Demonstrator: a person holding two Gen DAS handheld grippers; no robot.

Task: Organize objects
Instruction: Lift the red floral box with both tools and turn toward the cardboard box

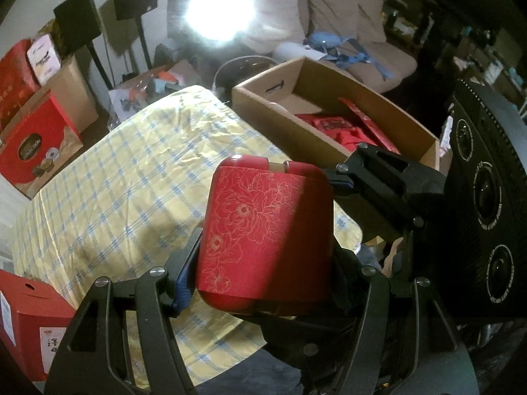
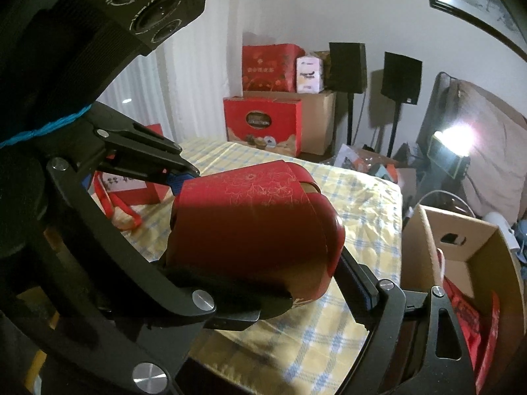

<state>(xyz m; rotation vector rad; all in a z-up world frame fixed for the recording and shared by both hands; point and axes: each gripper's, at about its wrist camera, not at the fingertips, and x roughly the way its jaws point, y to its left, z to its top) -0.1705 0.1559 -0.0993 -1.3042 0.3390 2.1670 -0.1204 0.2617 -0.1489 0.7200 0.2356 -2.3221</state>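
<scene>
A red box [image 1: 263, 227] with a gold flower pattern and a rounded lid hangs above the table, held from two sides. My left gripper [image 1: 265, 273] is shut on it, its blue pads [image 1: 186, 279] pressing the lower sides. In the right wrist view the same red box [image 2: 253, 223] lies between the fingers of my right gripper [image 2: 280, 283], which is shut on it across its wide sides. The left gripper's finger [image 2: 154, 154] reaches in from the upper left and touches the box's end.
A table under a yellow and blue checked cloth [image 1: 131, 177] lies below. An open cardboard box [image 1: 329, 121] with red items stands at its right. Red gift boxes [image 2: 263, 125], a red bag [image 2: 131, 191], speakers on stands [image 2: 400, 79] and a bright lamp [image 1: 219, 10] surround it.
</scene>
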